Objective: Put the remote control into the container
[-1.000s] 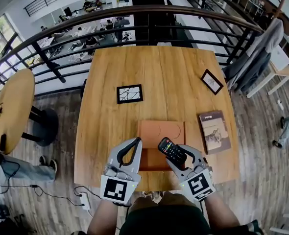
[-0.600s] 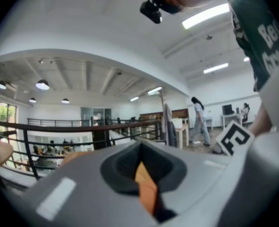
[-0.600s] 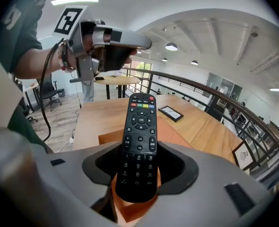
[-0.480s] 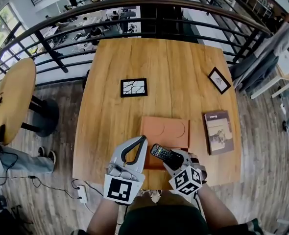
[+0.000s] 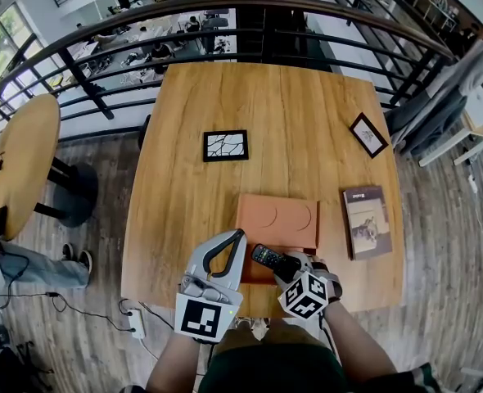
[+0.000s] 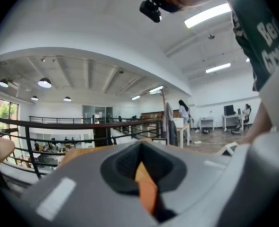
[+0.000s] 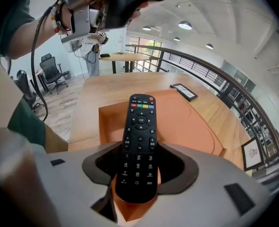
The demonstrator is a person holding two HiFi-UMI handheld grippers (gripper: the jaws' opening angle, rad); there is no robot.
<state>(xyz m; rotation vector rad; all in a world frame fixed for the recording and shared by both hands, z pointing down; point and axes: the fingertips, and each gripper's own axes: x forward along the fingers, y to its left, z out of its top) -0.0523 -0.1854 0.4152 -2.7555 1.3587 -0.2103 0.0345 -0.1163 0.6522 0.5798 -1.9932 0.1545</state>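
Right gripper view: black push-button remote control [image 7: 139, 145] is clamped, buttons up, in the right hand-held gripper [image 7: 138, 183]. Its long axis runs straight out along the jaws, far end over the near wall of the orange rectangular container [image 7: 112, 119]. Judged: the drop lies forward and down. Head view: right hand sits low at the wooden surface's [image 5: 266, 121] near edge, angled leftward. Left hand-held gripper [image 5: 238, 236] is closed on nothing, just beside.

Black remote [image 5: 268, 257] in right gripper [image 5: 282, 264] over near edge of orange container [image 5: 278, 218]; left gripper [image 5: 236, 237] just beside.
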